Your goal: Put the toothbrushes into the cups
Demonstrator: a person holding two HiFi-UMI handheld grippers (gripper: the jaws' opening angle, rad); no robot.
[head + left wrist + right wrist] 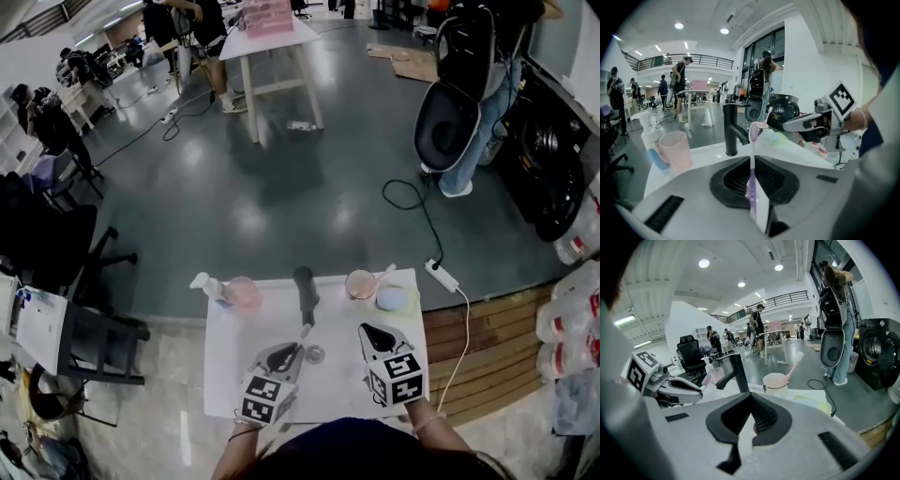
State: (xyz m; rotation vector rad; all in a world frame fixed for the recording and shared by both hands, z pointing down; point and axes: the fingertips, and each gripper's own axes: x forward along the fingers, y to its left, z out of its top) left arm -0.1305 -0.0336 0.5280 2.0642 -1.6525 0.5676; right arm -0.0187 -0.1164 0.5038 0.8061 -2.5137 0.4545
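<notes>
head view: the left gripper [291, 352] is near the table's [225, 375] front edge, pointing toward 1 o'clock and tilted down. a thin purple brush [303, 330] sticks out past its tip. the empty cup [243, 292] stands at its 11 o'clock, just beside a bottle [208, 285], so this looks like the carry toward that cup. the right gripper [375, 336] is at 3 o'clock of the left one. the full cup [360, 284] at its 12 o'clock already holds a pink brush [384, 273], so that half of the job seems done.

left gripper view: the left gripper's [752, 161] jaws are clamped on the purple brush's [752, 143] handle. the head stands up, likely so the handle end goes into a cup first. the empty cup [675, 149] is at 9 o'clock and the faucet [731, 129] at 11 o'clock, both well apart from the brush.

right gripper view: the right gripper's [750, 397] jaws are together with nothing between them. it seems parked, leaving room for the left. the full cup [775, 383] is at 1 o'clock, with the pink brush [793, 364] leaning out of it toward 2 o'clock.
</notes>
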